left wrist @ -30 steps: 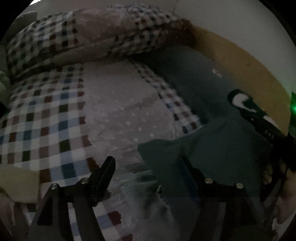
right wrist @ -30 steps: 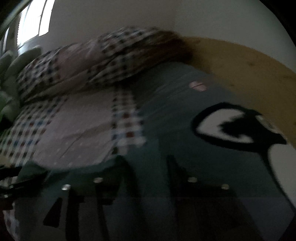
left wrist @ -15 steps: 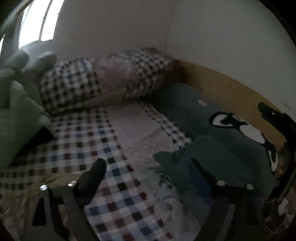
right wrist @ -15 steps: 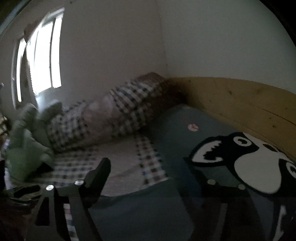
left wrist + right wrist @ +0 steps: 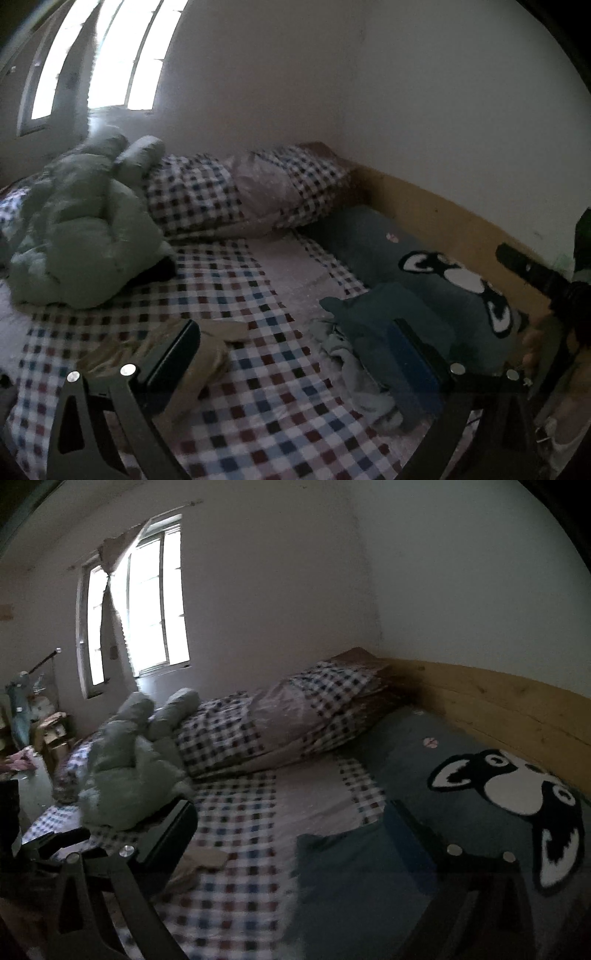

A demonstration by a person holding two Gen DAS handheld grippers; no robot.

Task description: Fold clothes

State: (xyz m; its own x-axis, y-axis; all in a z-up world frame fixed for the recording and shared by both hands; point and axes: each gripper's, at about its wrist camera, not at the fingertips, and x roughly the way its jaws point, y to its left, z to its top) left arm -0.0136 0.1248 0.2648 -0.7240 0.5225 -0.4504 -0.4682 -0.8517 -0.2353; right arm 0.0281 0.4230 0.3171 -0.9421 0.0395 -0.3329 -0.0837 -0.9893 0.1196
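Both claws were off the bed, jaws spread wide, nothing between them. Left gripper (image 5: 295,354) hung over the checked bedsheet (image 5: 258,398). Dark teal garment (image 5: 424,314) with the black-and-white animal print lay ahead and to the right of it, a folded-over flap of it behind the right finger; a crumpled pale grey cloth (image 5: 351,362) sat just beside that flap, between the fingers' line of sight. A tan garment (image 5: 184,350) lay near the left finger.

Right gripper (image 5: 291,834) was equally wide open and empty. The teal garment (image 5: 461,775) spread ahead-right of it along the wooden bed rail (image 5: 498,698), flap directly below the right finger. Pale green jacket (image 5: 129,760) was heaped far left, checked pillow (image 5: 277,723) beyond.
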